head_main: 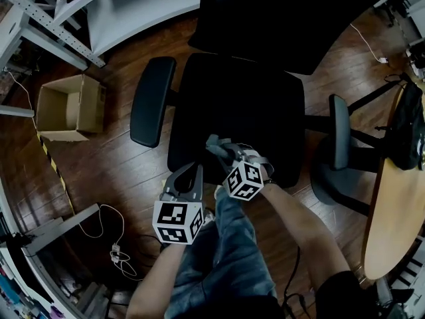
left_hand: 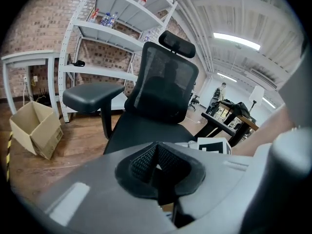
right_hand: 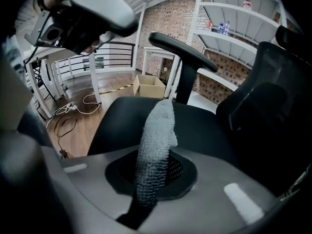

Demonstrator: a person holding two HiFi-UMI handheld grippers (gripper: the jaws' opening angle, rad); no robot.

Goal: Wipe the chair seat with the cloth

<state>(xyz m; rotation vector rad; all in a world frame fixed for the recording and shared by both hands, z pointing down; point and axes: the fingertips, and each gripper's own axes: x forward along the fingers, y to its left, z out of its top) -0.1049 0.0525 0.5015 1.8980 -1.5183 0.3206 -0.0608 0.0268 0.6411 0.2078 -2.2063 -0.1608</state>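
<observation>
A black office chair (head_main: 265, 18) stands on a wooden floor (head_main: 119, 171), its seat (head_main: 252, 105) lying between two armrests. An open cardboard box (head_main: 66, 108) sits on the floor to the left, well apart from the chair. The left gripper (head_main: 191, 171) hangs at the seat's front edge, jaws pressed together with nothing between them. The right gripper (head_main: 222, 153) is over the seat's front part, clamped on a pale grey cloth (right_hand: 157, 140) that sticks out beyond its jaws.

A: What sort of place is this?
B: An office or studio. Mesh office chair (left_hand: 163, 82), brick wall (left_hand: 34, 28), white metal shelving (left_hand: 105, 30), plank floor (head_main: 119, 171), ceiling strip light (left_hand: 236, 40), cardboard box (left_hand: 36, 130).
</observation>
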